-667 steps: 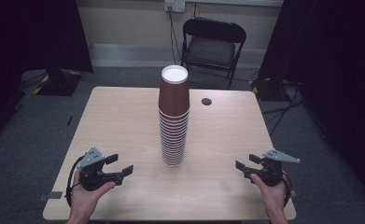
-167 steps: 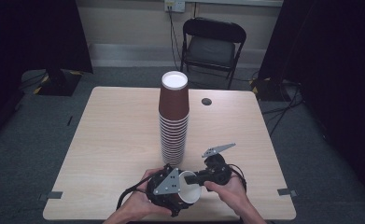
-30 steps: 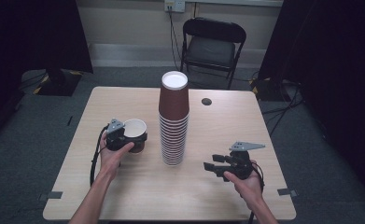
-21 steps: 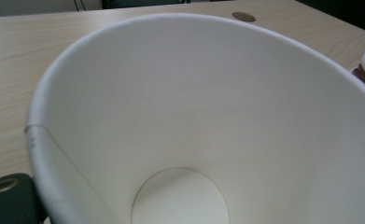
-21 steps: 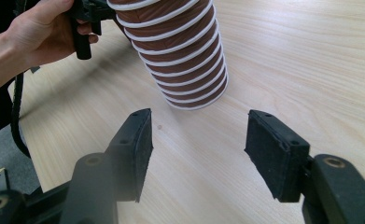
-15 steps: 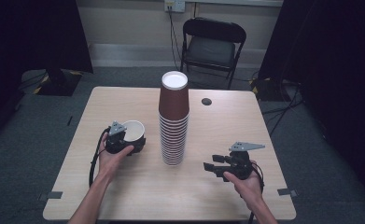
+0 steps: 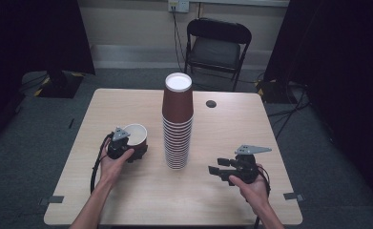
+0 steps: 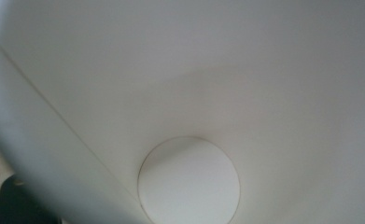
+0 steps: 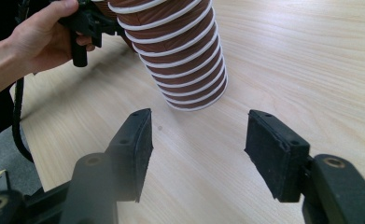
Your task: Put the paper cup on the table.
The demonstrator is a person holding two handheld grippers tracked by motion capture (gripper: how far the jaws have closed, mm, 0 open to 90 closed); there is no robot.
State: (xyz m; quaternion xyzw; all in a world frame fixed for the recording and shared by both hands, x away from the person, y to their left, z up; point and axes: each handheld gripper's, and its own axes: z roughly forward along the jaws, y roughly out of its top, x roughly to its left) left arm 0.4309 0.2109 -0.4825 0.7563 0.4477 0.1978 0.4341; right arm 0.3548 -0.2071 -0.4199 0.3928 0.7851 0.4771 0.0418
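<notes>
A brown paper cup point(image 7: 135, 136) with a white inside sits tilted in my left gripper point(image 7: 127, 151), left of the tall stack of brown cups point(image 7: 177, 129). The left gripper's jaws have just been closing with the cup between them, and it stays held off the table. The left gripper view looks straight into the cup point(image 8: 189, 182), which hides the pads. My right gripper point(image 7: 214, 169) rests open near the front right. Its jaws point(image 9: 196, 135) point at the foot of the stack point(image 9: 175, 51) with nothing between them.
The wooden table point(image 7: 251, 124) carries a small dark disc point(image 7: 211, 103) behind the stack. A black folding chair point(image 7: 217, 45) stands beyond the far edge. The left hand and its gripper point(image 9: 84, 23) show past the stack in the right gripper view.
The left hand has shifted slightly toward the stack with the cup still in its gripper. The right gripper has not moved.
</notes>
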